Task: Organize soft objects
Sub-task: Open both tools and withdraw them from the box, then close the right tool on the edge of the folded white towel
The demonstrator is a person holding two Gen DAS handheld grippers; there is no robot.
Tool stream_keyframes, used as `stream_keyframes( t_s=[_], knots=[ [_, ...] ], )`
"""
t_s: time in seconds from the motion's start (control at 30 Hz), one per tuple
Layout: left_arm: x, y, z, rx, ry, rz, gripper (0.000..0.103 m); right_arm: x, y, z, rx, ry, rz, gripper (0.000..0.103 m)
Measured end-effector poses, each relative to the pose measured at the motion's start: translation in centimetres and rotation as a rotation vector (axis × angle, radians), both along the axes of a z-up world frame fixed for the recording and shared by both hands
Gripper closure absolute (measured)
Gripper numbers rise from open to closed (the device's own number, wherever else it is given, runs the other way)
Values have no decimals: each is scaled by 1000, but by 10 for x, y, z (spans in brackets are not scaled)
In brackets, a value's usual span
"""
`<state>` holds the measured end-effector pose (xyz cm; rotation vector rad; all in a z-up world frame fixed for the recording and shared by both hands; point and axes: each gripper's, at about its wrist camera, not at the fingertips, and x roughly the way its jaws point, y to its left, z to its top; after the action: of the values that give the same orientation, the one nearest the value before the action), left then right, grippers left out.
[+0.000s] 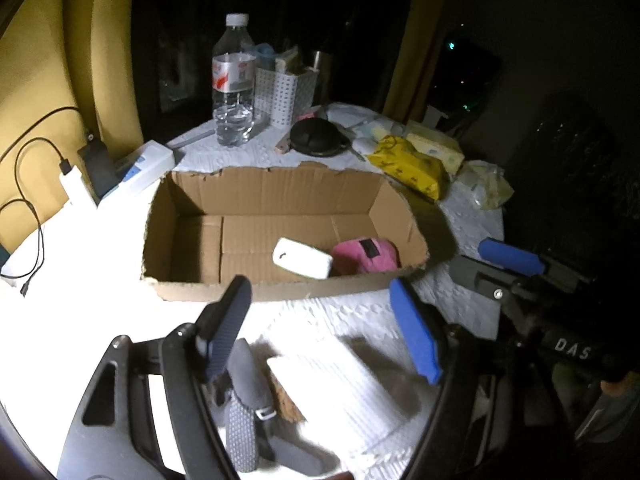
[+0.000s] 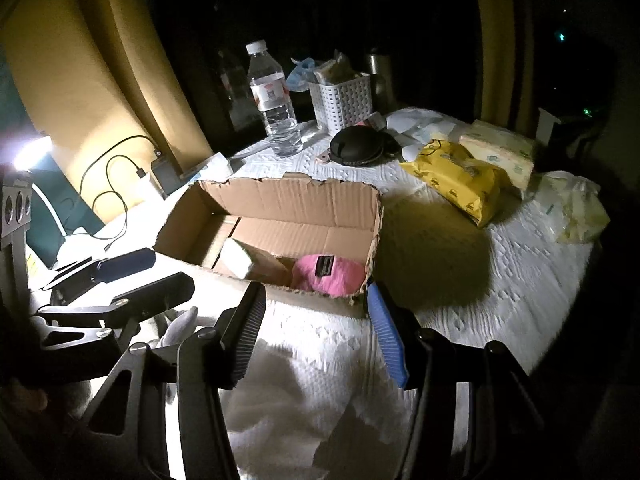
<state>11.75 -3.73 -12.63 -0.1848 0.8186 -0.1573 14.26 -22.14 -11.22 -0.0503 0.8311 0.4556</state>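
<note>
- Soft things already sit in the cardboard box [image 1: 256, 196]: a pink plush toy [image 1: 366, 255] at the right end and a white sponge-like block [image 1: 303, 263] just beside it.
- A grey soft thing [image 1: 244, 376] with a strap lies on the tabletop [image 1: 340, 312] under my left gripper [image 1: 326, 334], next to a white folded cloth [image 1: 348, 384]. I think these go in next.
- My left fingers are spread wide and hold nothing. The grey thing touches the dark finger [image 1: 228, 320], so I could push it away and not catch it.
- The strap could snag on a finger, I think.
- The bright light washes out the white cloth, so I may miss its edge.
- My right gripper [image 2: 316, 338] hangs low over the tabletop, just before the box's near wall. Its fingers are spread too, with nothing in them.
- Both grippers are close together. They could bump.
- The box has torn edges and looks light; a nudge may slide it.
</note>
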Motion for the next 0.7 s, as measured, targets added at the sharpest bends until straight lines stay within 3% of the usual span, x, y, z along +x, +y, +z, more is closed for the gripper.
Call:
stream_keyframes(
  t_s=[0.7],
  knots=[
    [-60,-3,4,16,-13,-27,29,-63,-2,-5,-9,-4,-14,46]
  ],
)
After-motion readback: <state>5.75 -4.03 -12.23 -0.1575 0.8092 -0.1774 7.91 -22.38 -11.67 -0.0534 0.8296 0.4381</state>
